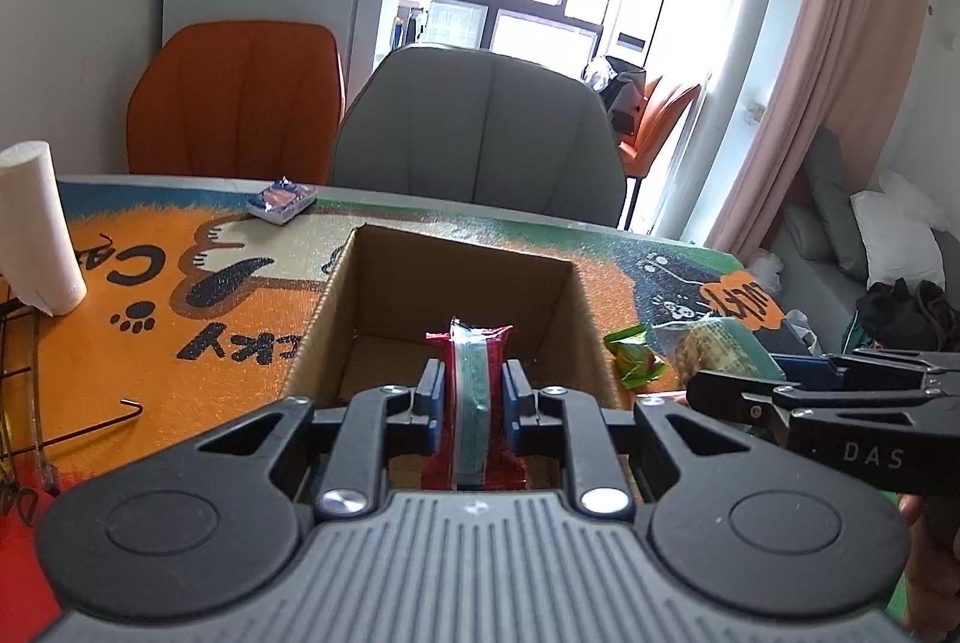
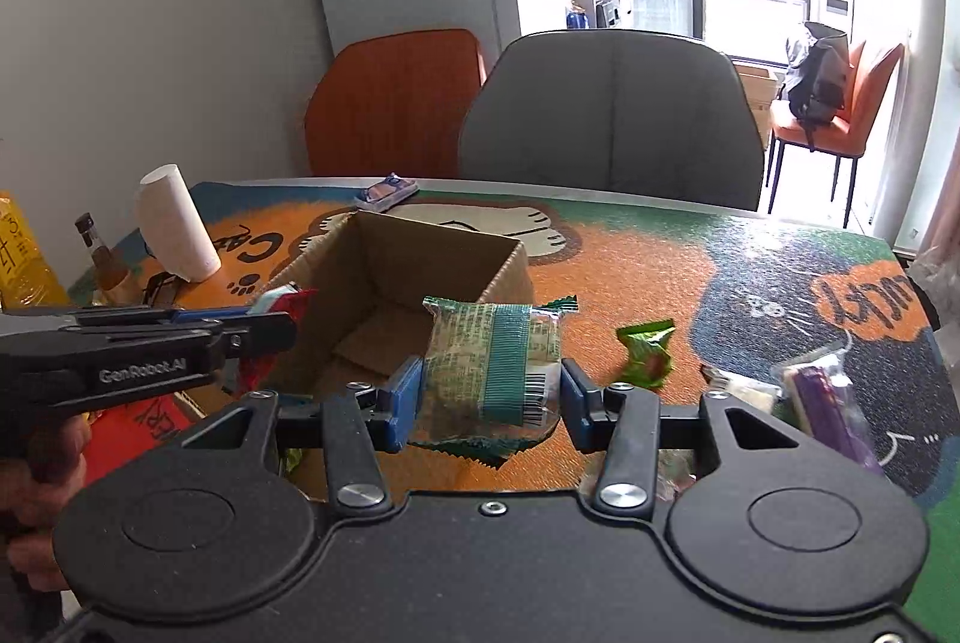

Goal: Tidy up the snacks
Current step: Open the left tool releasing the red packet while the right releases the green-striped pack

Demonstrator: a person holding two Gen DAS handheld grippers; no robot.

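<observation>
Left gripper [image 1: 471, 394]: jaws closed tight on a red snack packet [image 1: 471, 343] held edge-on, above the open cardboard box [image 1: 360, 283]. The box interior that shows holds nothing.

Right gripper [image 2: 486, 391]: jaws part-open, blue pads pressing both sides of a green-wrapped snack pack [image 2: 492, 361], held just beside the box's right wall, over the cat-print table mat [image 2: 630, 271].

Loose on the mat: a small green candy wrapper [image 2: 647, 352] right of the box, a purple packet [image 2: 822, 403] further right, a blue packet [image 1: 281, 200] behind the box. A paper towel roll [image 1: 36, 229] stands upright at left.
</observation>
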